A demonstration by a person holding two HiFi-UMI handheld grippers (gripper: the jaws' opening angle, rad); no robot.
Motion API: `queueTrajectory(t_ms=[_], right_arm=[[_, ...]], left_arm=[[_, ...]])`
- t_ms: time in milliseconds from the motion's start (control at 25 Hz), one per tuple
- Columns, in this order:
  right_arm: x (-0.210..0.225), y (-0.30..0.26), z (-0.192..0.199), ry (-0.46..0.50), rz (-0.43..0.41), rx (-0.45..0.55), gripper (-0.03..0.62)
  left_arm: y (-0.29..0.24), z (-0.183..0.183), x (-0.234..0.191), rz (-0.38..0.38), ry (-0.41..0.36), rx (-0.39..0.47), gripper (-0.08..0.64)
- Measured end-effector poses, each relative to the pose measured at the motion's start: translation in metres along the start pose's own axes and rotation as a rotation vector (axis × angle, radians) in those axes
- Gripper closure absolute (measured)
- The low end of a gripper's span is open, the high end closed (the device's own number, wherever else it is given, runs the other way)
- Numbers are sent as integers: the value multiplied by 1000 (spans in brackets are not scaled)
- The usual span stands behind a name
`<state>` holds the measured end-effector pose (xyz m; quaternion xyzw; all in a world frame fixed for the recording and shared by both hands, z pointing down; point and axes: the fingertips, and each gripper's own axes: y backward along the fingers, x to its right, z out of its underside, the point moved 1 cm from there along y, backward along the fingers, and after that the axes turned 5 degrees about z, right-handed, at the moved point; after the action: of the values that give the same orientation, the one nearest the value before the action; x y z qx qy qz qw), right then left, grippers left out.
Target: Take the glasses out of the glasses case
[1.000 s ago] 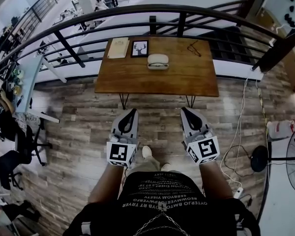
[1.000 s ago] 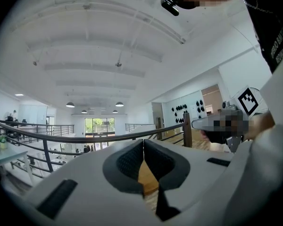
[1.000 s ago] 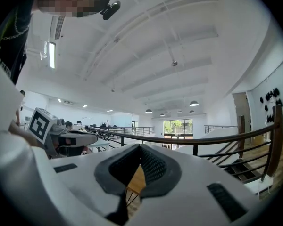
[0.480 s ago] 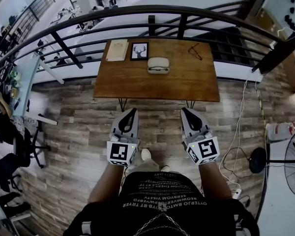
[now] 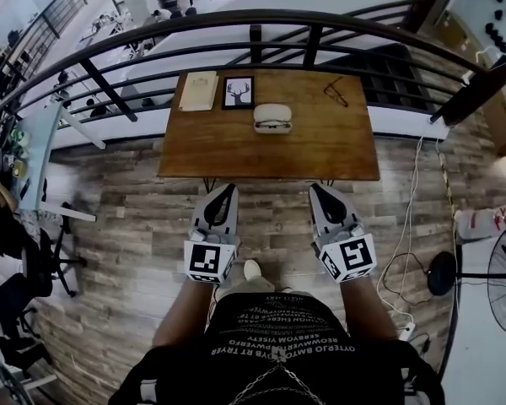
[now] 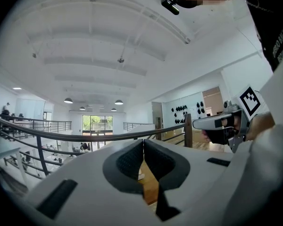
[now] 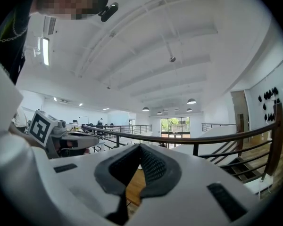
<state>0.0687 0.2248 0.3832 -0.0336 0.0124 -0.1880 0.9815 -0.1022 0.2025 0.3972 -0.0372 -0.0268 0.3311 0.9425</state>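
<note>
Since the earlier frame the surface (image 5: 228, 146) has drawn nearer to the left gripper (image 5: 227, 191) and right gripper (image 5: 319, 191), both with jaws clenched on nothing. We should stop square to its near edge and release the jaws only once within reach. The glasses case (image 5: 272, 117) lies well ahead, mid-surface beside a picture frame (image 5: 239, 92): pale, rounded, its lid state unclear.

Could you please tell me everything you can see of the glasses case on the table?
The glasses case is a whitish oblong with rounded ends, lying flat and crosswise on the wooden table, toward its far middle. A darker line runs along its near side; whether it is open is unclear. A framed picture is just left, apart. Nothing touches it but the table.
</note>
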Motion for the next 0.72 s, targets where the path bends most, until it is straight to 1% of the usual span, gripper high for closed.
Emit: queueTrajectory(t_ms=[480,720], right_arm=[[-17,-32,-2,18,55,-7,578],[-24,-33,0,24,78,-11,578]], left_arm=[[-11,12,-39,59,11,1,532],[-10,11,-48,77,12,13,532]])
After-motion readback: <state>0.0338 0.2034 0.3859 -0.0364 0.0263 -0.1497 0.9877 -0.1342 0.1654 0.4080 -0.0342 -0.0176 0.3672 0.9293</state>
